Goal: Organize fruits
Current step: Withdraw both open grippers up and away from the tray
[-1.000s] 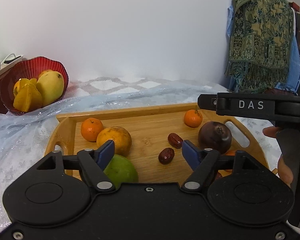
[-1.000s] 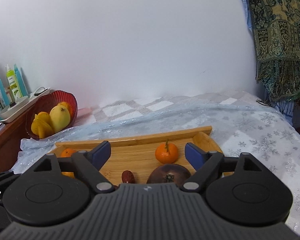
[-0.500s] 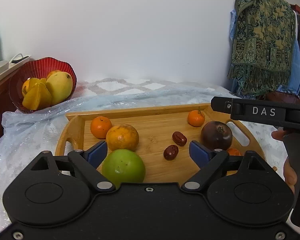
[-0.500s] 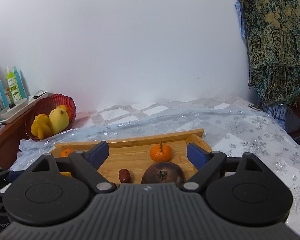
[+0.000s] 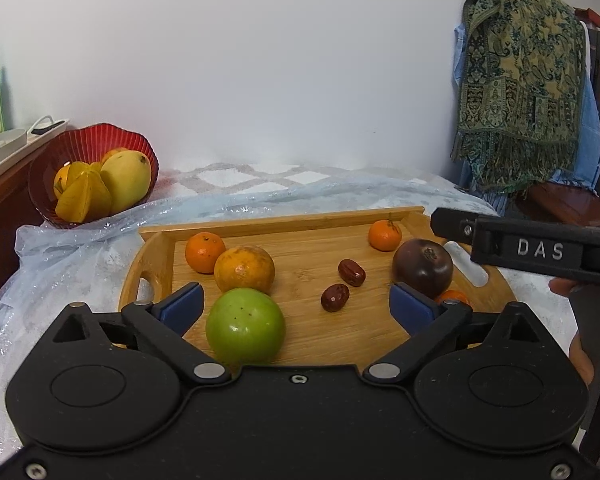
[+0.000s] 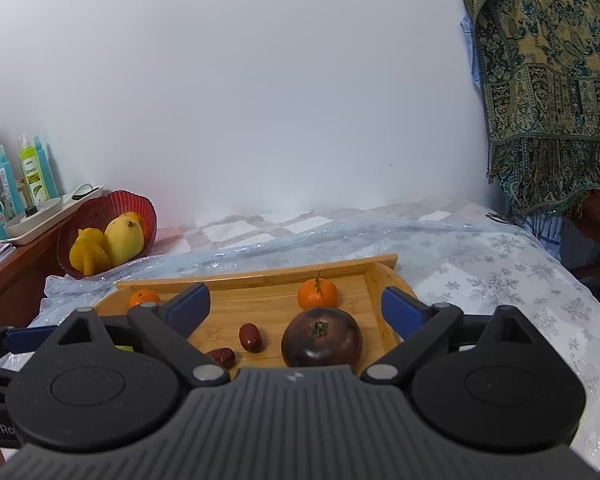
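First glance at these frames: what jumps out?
The wooden tray of loose fruit: a green fruit nearest the left gripper, a dark purple fruit right before the right gripper. Both jaws are opening, gripping nothing. Back left, a red bowl holds yellow fruit.

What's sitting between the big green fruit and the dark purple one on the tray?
Two small red dates lie on the bare wood between the green fruit and the purple fruit. The left wrist view shows it best.

Left tongs [image 5: 296,306] and right tongs [image 6: 296,306] point slightly downward, side by side, jaws opening, nothing gripped.
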Motion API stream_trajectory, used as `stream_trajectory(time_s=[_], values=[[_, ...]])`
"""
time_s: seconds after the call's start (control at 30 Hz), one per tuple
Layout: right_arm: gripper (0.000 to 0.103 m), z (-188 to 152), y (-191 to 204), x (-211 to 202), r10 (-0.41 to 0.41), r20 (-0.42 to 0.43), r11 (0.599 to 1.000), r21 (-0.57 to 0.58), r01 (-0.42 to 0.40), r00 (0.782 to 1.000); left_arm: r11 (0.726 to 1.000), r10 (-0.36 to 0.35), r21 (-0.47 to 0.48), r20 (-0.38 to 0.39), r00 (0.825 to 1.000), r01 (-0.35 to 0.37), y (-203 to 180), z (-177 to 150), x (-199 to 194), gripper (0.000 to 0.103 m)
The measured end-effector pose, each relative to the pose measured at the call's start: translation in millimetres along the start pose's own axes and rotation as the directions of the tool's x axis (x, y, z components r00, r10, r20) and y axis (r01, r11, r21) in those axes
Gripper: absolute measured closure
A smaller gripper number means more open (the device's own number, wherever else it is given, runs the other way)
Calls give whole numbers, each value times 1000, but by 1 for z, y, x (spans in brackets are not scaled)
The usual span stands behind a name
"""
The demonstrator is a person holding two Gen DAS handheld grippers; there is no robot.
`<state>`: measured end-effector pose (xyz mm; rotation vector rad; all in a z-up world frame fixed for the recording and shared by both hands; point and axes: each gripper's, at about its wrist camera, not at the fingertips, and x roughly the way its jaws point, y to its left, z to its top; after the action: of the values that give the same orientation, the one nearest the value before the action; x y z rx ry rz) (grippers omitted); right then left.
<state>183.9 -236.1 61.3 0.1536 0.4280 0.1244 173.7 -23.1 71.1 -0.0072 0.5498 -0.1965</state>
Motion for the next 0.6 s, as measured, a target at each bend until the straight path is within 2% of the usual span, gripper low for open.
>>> stream_trajectory(time_s=[0.17, 0.3, 0.6], values=[[2, -9, -2, -10, 11, 0, 1000, -6, -11, 1000, 1000, 16, 1, 9, 1000, -16, -1, -4, -7, 3], [0, -13, -7, -18, 18, 11, 1000, 22, -18, 1000, 1000, 10, -21, 6, 1000, -9, 3, -9, -12, 3], [0, -26, -3, -32, 28, 13, 1000, 4, -28, 1000, 999, 4, -50, 1, 1000, -4, 9, -19, -21, 3]])
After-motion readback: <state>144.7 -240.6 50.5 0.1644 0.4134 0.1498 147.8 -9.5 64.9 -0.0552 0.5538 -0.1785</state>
